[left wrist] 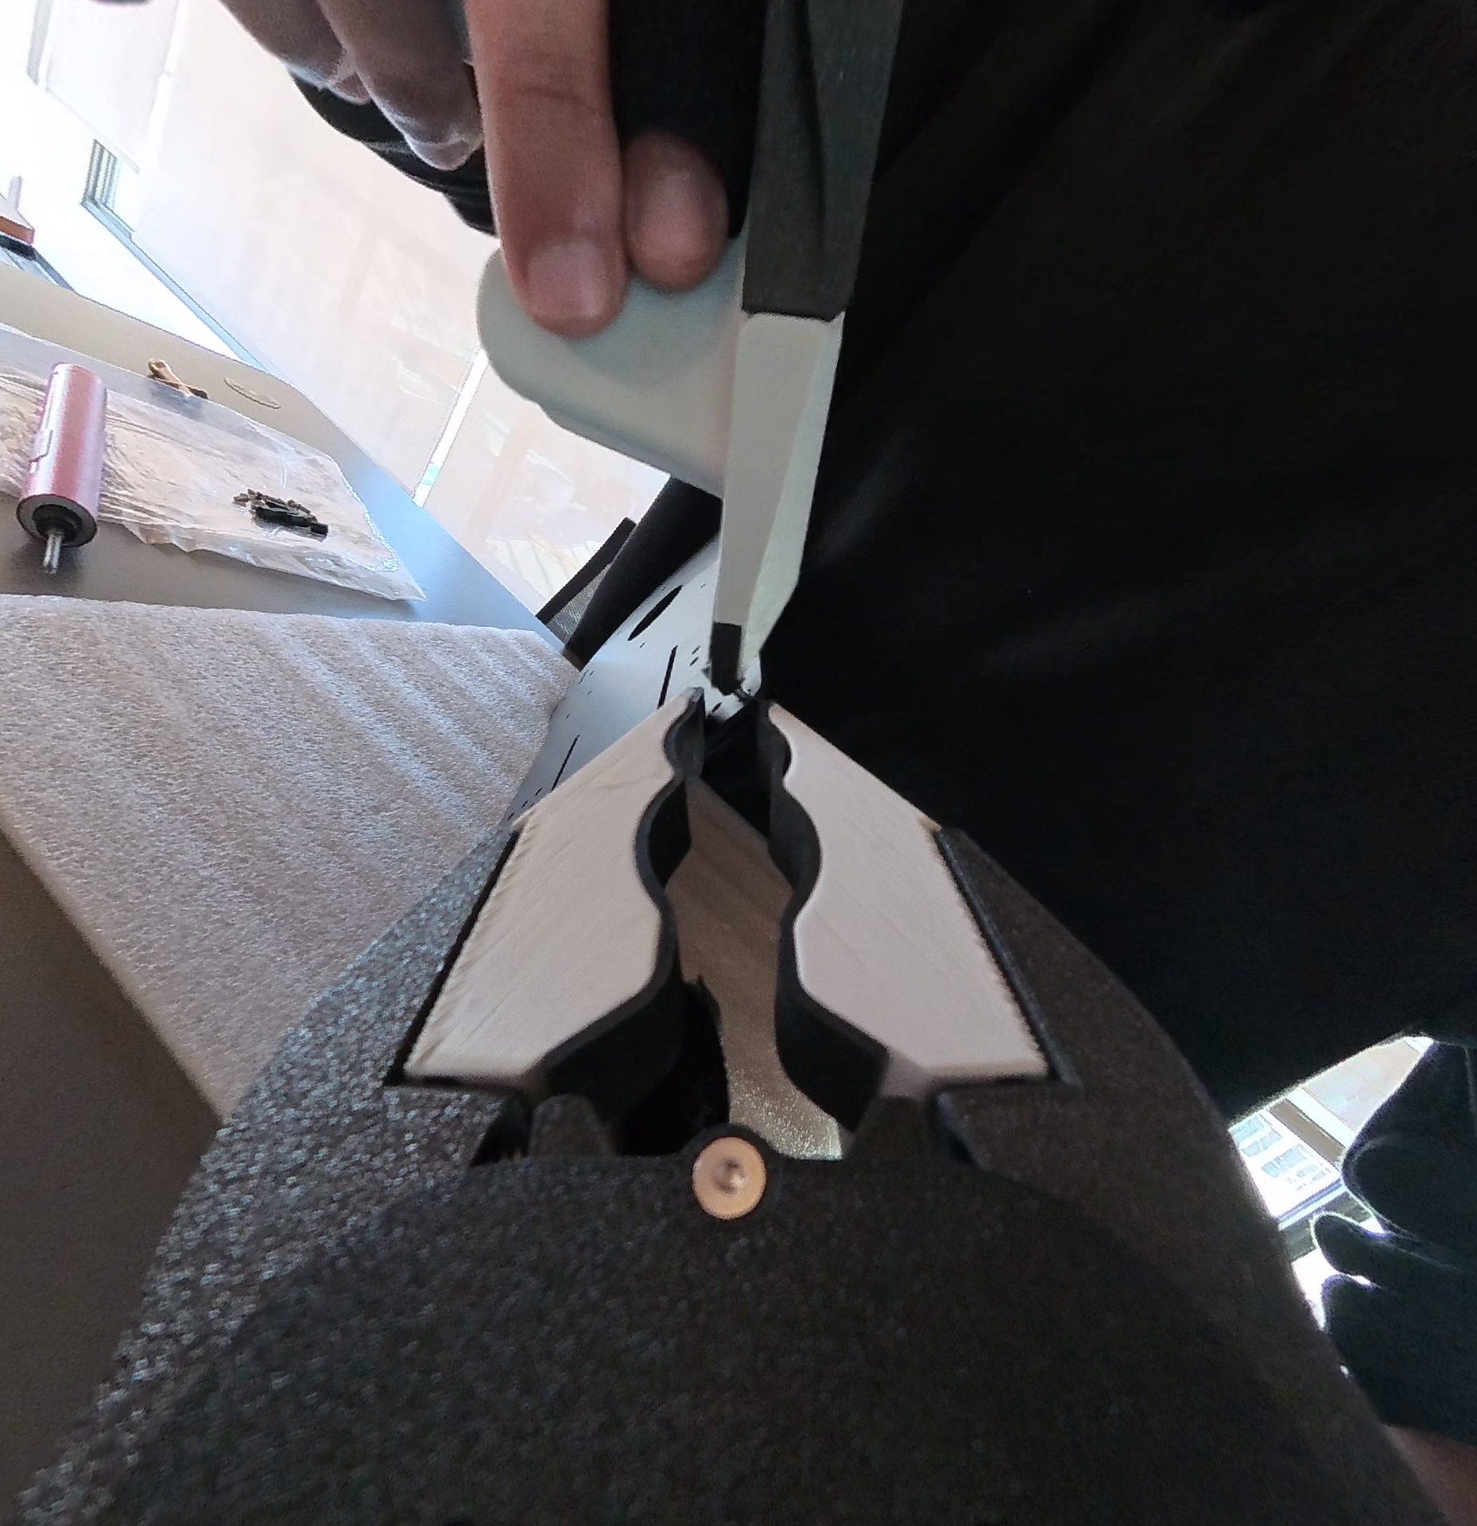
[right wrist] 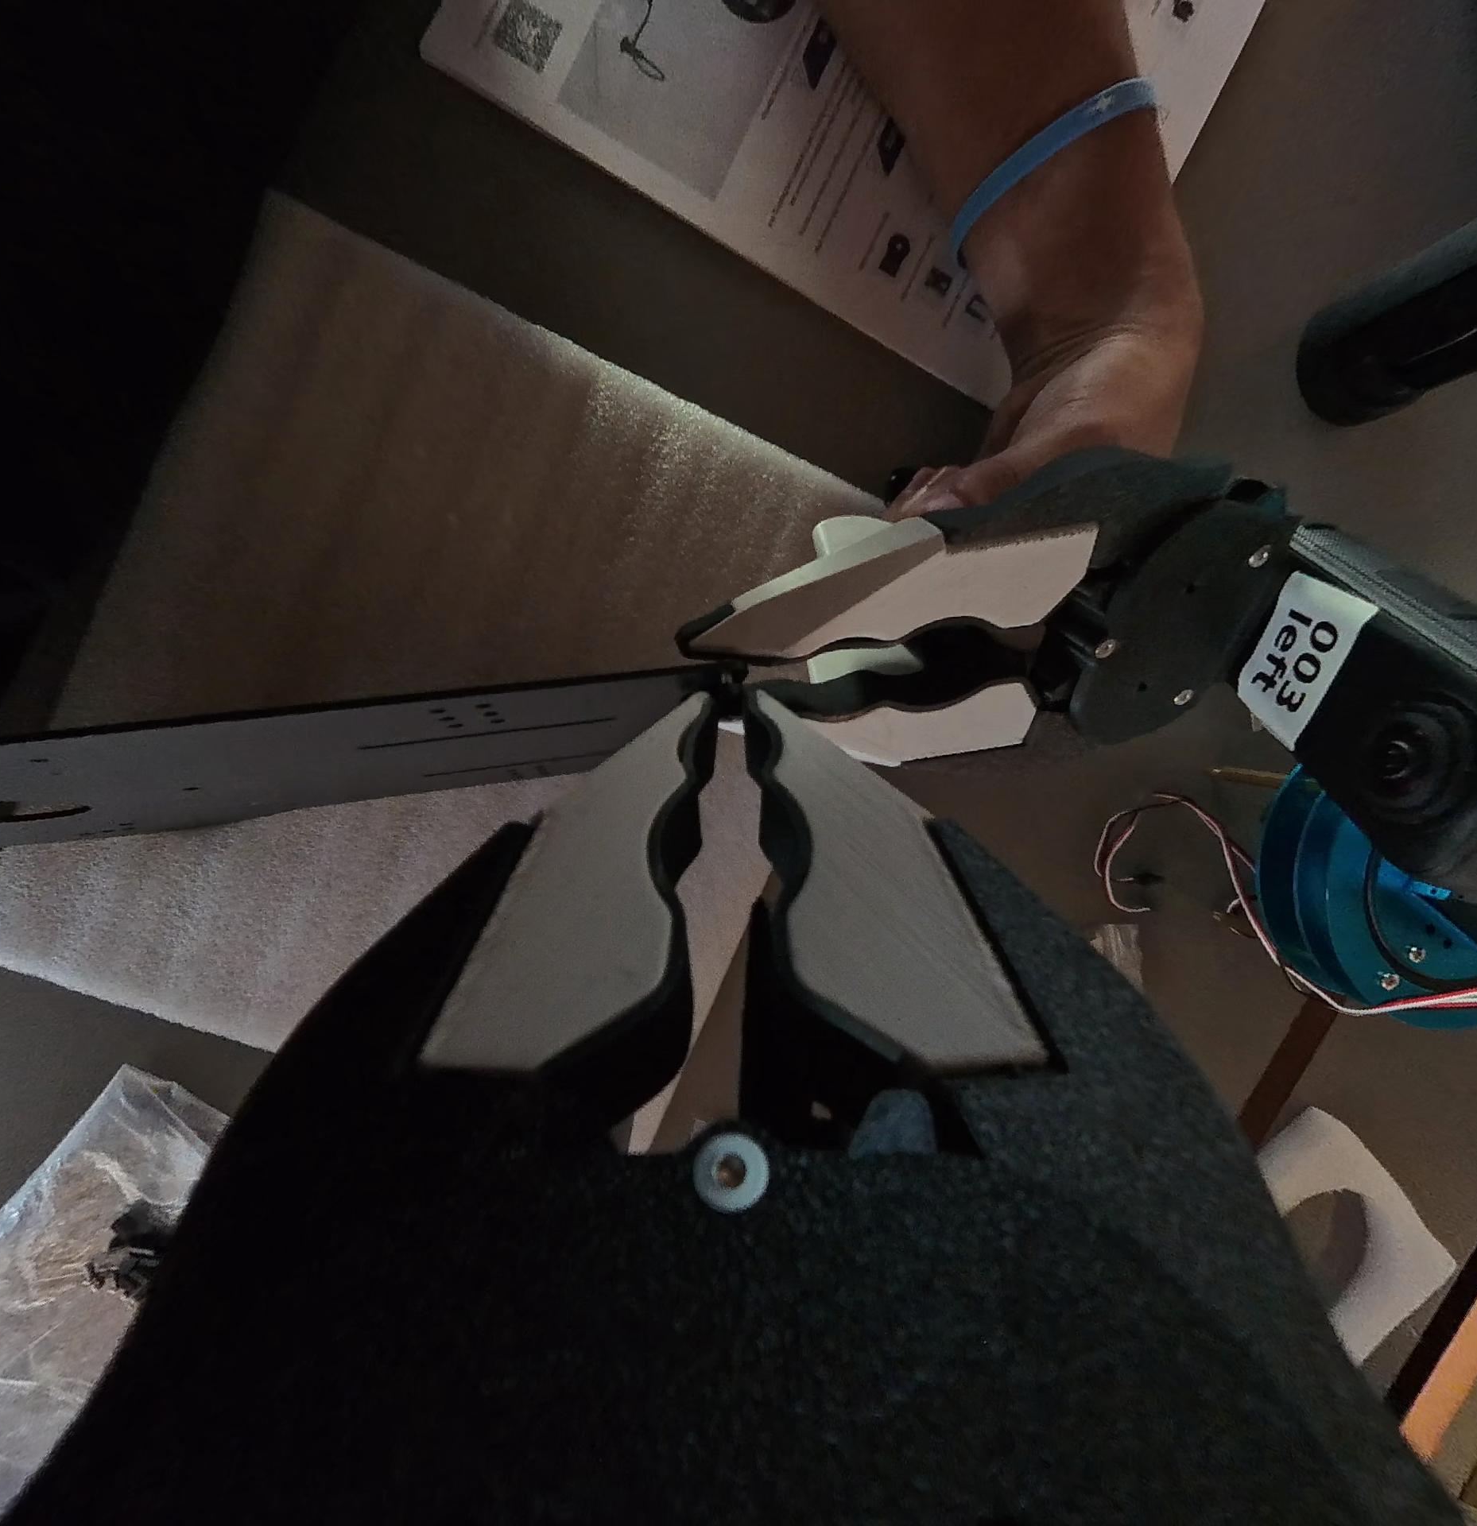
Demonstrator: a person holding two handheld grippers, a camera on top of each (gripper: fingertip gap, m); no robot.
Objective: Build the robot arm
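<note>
I see both jaw pairs nearly closed at the tips. My right gripper (right wrist: 727, 702) and left gripper (right wrist: 719, 661) meet at one corner of the perforated metal plate (right wrist: 306, 743), which extends toward 9 o'clock above the foam sheet (right wrist: 388, 495). Whether either actually pinches it, I cannot tell.

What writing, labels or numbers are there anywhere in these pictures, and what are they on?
I don't copy out wording, but here is where it stands:
White label on the body of the left hand-held gripper: bold black print, clear.
Printed sheet on the table: small pictures, fine print and a square code, too small to read.
Blue wristband: a small white mark, too blurred to read.
Left wrist view: nothing legible.
</note>
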